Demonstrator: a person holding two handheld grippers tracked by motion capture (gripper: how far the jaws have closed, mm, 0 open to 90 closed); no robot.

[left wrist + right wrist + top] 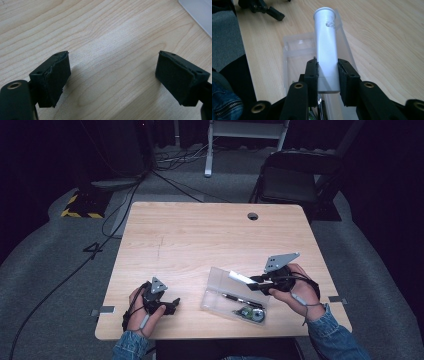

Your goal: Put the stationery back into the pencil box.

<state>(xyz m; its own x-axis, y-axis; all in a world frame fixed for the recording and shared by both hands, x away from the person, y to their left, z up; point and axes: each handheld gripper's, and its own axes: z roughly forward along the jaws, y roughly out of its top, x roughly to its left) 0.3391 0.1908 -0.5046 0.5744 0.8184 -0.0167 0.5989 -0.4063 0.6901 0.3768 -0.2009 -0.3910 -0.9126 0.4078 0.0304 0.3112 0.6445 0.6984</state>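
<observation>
Fingers of my right gripper [327,80] pinch a smooth white plastic tube [326,42] near its base; left gripper [112,77] gapes wide, holding nothing. Tube looks light, rigid, likely slippery. Grip mid-body over the clear plastic box [216,285].

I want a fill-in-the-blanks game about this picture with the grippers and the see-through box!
1. The right gripper is shut on a white ____.
2. The left gripper rests with its jaws ____ and nothing between them.
3. Below the tube lies a clear plastic ____ on the wooden table.
4. Inside the box lies a black ____, next to a small round thing.

Missing words: tube; open; box; pen
</observation>
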